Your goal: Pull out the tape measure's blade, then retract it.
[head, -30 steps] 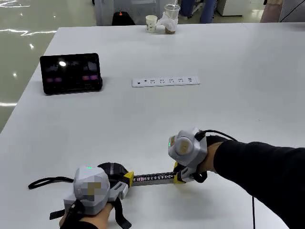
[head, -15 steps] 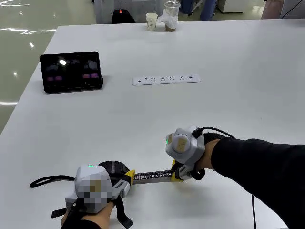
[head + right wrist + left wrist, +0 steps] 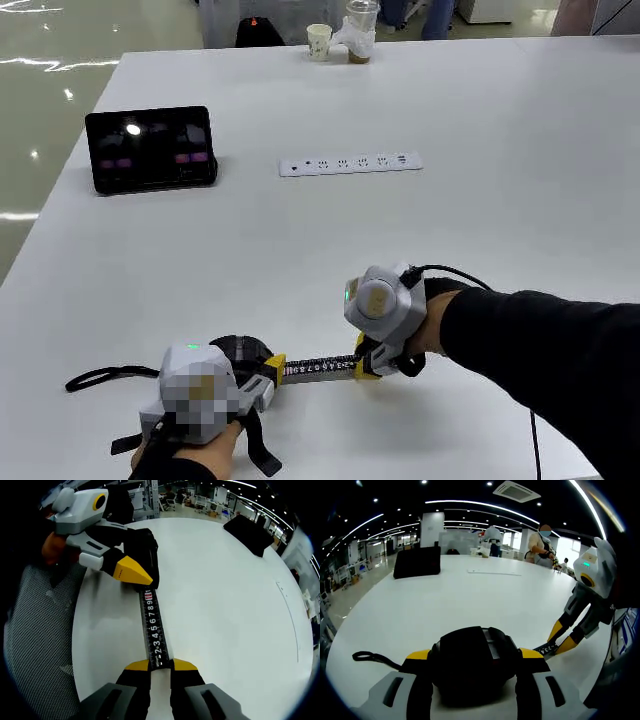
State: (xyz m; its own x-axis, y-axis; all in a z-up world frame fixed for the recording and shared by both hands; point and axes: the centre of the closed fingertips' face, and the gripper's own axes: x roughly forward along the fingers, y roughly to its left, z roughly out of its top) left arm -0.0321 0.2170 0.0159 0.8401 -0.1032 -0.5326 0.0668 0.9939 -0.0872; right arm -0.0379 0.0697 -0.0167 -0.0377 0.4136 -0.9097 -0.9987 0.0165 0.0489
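A black tape measure lies near the table's front edge, and my left gripper is shut on its case with a yellow-tipped jaw on each side. A short stretch of blade runs right to my right gripper, which is shut on the blade's end. In the right gripper view the blade shows numbers up to about ten between my right gripper and the case. The left gripper shows there at the case. The right gripper shows in the left gripper view.
The tape's black wrist strap trails left on the white table. A dark tablet stands at the far left, with a white power strip mid-table. Paper cups sit at the far edge.
My right gripper has moved a little left toward the case, and the exposed blade is shorter. My left gripper still holds the case in place.
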